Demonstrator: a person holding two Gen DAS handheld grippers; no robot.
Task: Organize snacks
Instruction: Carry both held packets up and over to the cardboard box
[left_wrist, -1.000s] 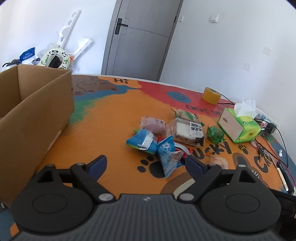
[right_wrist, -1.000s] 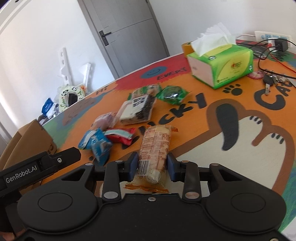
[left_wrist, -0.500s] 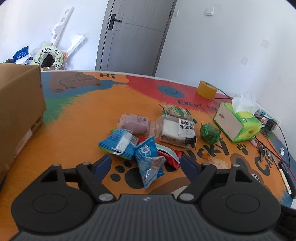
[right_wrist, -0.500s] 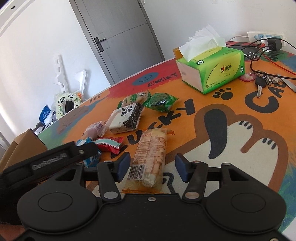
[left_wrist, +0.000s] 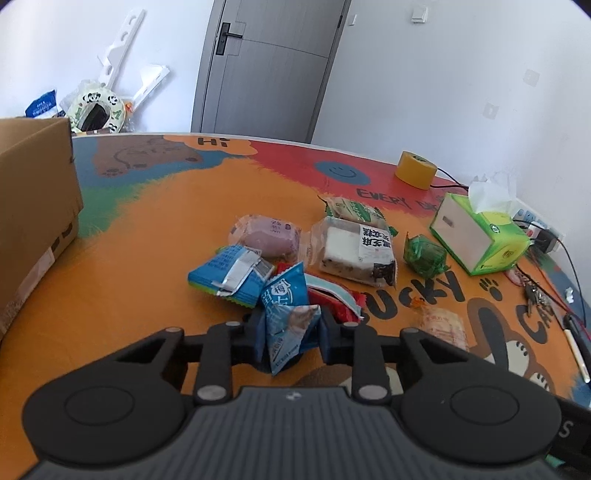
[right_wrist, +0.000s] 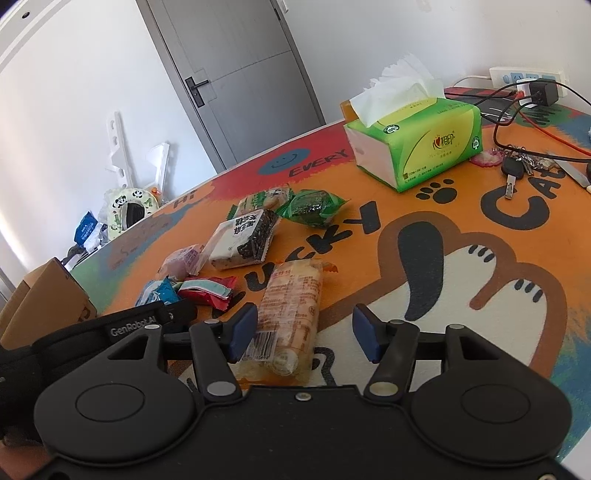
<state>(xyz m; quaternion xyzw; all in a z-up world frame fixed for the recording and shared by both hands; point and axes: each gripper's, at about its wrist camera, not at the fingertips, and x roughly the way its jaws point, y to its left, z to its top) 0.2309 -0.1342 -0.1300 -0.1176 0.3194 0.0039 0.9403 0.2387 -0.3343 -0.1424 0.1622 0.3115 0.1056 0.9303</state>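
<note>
My left gripper (left_wrist: 290, 328) has its jaws closing, and its pads pinch a small blue snack packet (left_wrist: 288, 306) at the near edge of the snack pile on the printed table mat (left_wrist: 155, 236). My right gripper (right_wrist: 303, 330) has its jaws opening around a long beige cracker packet (right_wrist: 291, 295) that lies on the mat between them. The right pad stands clear of that packet. Behind lie a flat blue packet (left_wrist: 229, 271), a red packet (left_wrist: 340, 299), a pink bun (left_wrist: 267, 236), a black-and-white cake packet (left_wrist: 356, 251) and a green packet (left_wrist: 424, 254).
A cardboard box (left_wrist: 33, 206) stands at the left edge of the table. A green tissue box (left_wrist: 480, 240), a yellow tape roll (left_wrist: 415, 170), keys (right_wrist: 517, 170) and cables (right_wrist: 517, 110) fill the right side. A door and clutter stand beyond the table.
My left gripper moved up to the pile and shut on the small blue packet. My right gripper opened and let go of the beige packet, which now lies on the mat.
</note>
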